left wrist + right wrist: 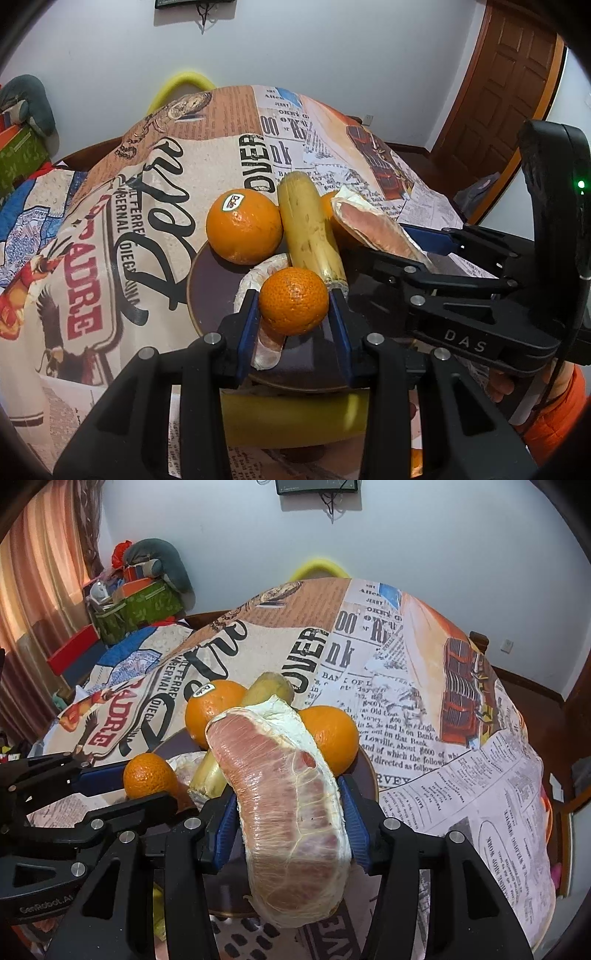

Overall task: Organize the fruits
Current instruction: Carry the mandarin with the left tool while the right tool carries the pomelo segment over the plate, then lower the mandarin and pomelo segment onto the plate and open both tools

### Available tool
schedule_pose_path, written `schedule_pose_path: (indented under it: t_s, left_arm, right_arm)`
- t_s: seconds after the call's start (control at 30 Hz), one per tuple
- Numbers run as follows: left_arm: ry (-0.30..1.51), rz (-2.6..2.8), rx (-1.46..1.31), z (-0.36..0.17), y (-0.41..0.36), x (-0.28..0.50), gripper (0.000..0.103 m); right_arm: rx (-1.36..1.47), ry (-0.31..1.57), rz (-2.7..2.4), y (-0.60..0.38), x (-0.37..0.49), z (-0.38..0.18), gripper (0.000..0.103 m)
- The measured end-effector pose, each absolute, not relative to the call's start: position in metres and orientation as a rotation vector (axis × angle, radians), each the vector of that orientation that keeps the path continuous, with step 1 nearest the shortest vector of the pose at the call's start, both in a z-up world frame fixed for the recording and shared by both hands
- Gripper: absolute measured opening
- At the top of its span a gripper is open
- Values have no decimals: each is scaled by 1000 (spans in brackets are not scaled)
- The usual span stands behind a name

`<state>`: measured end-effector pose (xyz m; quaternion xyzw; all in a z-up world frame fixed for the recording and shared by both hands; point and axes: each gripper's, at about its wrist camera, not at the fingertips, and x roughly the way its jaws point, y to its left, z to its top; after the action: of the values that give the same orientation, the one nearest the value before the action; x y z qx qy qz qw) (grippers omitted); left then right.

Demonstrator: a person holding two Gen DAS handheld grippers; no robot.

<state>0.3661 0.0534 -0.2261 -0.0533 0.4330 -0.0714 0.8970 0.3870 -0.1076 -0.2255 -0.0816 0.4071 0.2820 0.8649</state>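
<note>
Left gripper (293,314), blue pads clamped on small pebbly mandarin (293,301), angled down over dark round plate (210,291). Right gripper (291,812) beside it, likewise tilted down, jaws gripping peeled pomelo segment (291,812): pink flesh, white pith, glossy film wrap. On plate: second pomelo segment (264,275) under mandarin, film-wrapped yellow banana (308,230) lying lengthwise, two smooth large oranges (243,227) (330,733) flanking it, one stickered. Newspaper-print tablecloth (147,206) beneath; brown panelled door (506,85) beyond.
</note>
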Motion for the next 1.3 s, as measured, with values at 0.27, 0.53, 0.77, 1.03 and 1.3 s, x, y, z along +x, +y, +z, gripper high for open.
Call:
schedule_pose_path:
  t_s: [0.27,0.53,0.77,1.03,1.3]
  left_arm:
    - [901,-121,-144,-226,58,364,46]
    - [857,-110,-132,-203,58,346,50]
    - [834,-96,-106,-181,59,319,50]
    - [823,-91,-82,-162,60,276,50]
    - [826,-84,-24,-163,55,233,58]
  right_arm:
    - [-165,844,604,-111,383,-217,49]
    - [-167,796,614,-118,363,-195,49]
    - [-156,758,616,-130,334,-175,54]
    - [-178,746,605,-141,289,-170,55]
    - [-190,791,631,-140,254,-187,55]
